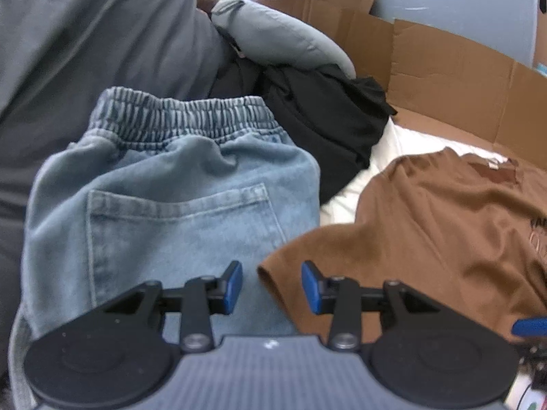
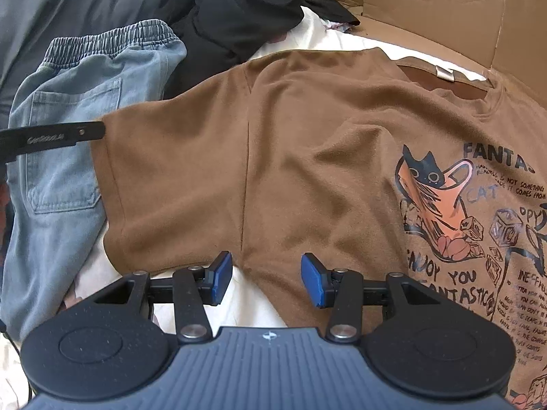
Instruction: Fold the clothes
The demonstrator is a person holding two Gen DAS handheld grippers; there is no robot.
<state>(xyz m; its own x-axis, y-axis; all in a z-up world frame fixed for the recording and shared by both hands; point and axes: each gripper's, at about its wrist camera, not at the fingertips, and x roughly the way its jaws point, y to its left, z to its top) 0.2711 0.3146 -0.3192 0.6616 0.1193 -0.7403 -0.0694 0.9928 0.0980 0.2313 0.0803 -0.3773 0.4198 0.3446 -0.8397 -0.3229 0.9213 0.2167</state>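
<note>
Both hand-held grippers, left (image 1: pixel 271 287) and right (image 2: pixel 266 280), gape empty; brown T-shirt (image 2: pixel 307 171) lies spread flat, unfolded

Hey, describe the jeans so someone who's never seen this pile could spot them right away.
Start at the cardboard box wall, then the brown cat-print T-shirt spread on the white sheet. The jeans lie at the sleeve side, partly under it. They are the only light blue denim, with an elastic waistband and patch pocket.

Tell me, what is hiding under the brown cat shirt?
Under the brown cat shirt a white sheet shows below its hem, and its sleeve lies over the light blue jeans. Whatever sits beneath the shirt's middle is covered.
</note>
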